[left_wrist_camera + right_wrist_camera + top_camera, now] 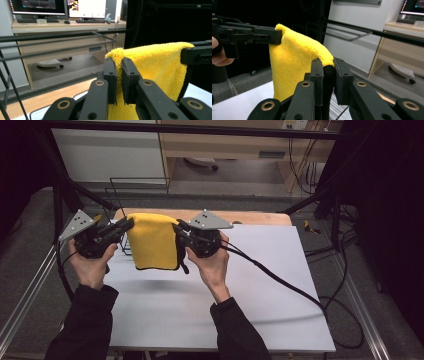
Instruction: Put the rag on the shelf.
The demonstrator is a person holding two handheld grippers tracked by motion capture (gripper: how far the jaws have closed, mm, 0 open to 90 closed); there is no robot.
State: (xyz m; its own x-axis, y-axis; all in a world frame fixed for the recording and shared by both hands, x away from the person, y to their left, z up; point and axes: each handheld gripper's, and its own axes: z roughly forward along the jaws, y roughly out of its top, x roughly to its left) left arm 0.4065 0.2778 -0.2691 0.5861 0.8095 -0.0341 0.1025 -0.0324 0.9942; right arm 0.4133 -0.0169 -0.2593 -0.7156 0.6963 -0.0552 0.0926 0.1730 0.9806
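A yellow cloth (152,240) with a dark hem hangs in the air over the back of the white table (260,285), stretched between both grippers. My left gripper (129,224) is shut on its upper left corner. In the left gripper view the jaws pinch the yellow cloth (150,62) at the left gripper (119,72). My right gripper (177,231) is shut on the upper right corner. In the right gripper view the cloth (294,62) and its black hem sit between the jaws of the right gripper (328,72). The left gripper (268,35) holds the far corner.
A black wire rack (125,195) stands at the table's back left, behind the cloth. A wooden strip (250,216) runs along the back edge. A thick cable (280,280) trails from the right gripper across the table to the right. A desk with monitors (50,7) lies beyond.
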